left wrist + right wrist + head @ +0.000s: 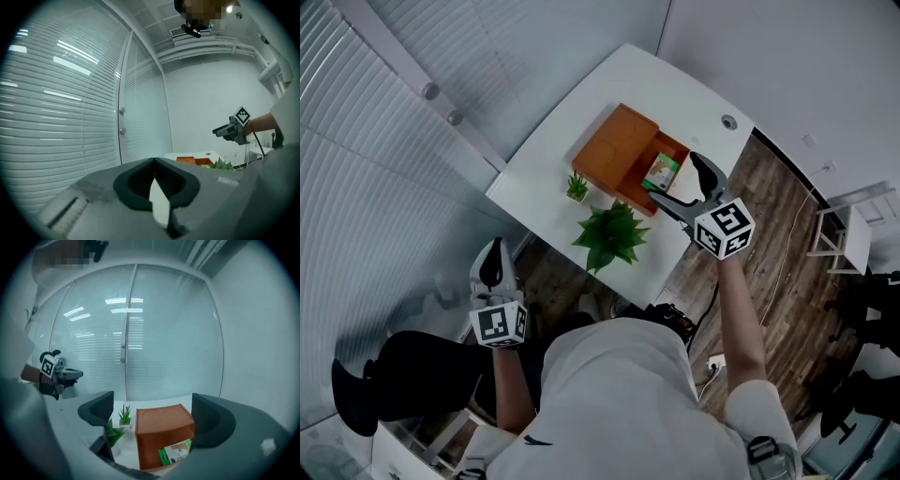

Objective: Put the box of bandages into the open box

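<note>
White blinds and glass wall off the room behind the surface. On it the orange open box sits near the middle, with a leafy plant between it and the near edge. Your job looks all but done — the box of bandages is inside the open compartment, on the side toward the edge by the wooden floor. Whether it rests flat or leans on the wall is hard to tell from these angles. Your right tool hovers just over that compartment, jaws spread wide with nothing gripped. Your left tool hangs low, off the surface beyond the near edge, jaws pressed together and empty. What's left, at most — drawing the right tool clear.
</note>
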Demonstrator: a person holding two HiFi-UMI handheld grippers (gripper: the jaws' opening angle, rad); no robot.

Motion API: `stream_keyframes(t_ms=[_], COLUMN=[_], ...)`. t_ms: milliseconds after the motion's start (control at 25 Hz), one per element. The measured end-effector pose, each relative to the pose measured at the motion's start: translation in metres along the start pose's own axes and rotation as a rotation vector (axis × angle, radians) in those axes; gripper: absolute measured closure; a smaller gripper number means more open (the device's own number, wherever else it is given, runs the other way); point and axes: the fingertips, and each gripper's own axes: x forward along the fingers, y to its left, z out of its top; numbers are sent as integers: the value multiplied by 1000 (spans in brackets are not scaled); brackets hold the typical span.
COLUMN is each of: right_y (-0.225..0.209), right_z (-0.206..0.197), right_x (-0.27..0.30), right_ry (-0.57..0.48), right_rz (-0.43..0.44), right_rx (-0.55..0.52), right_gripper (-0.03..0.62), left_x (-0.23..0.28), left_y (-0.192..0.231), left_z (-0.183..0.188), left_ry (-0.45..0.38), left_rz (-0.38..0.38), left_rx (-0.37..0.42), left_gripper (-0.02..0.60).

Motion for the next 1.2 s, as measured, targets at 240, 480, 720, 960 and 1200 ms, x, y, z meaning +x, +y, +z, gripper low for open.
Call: stream_keyframes(t_ms=[240,480,720,960,1200], right_y=[43,98,132,142,142], right_z=[33,38,33,25,23], right_x=[-64,-128,-163,-174,-186], right_ry=[-197,-288,-292,-260,-253], right_rz=[-16,-117,-184,-147,-102], right_rx=[114,81,82,43,30], right_gripper=[266,515,585,594,594], left_x=[-15,-32,-40,-45,-55], left_y=[-2,-10,-21,-35,-55], left_z=[1,1,4,12,19], left_ry=[-20,-28,-35,-55,-60], left_rz=[-44,-95,-135,-129,-113], left_rx=[-9,-16,-28,-15,0], left_gripper=[575,575,575,575,575])
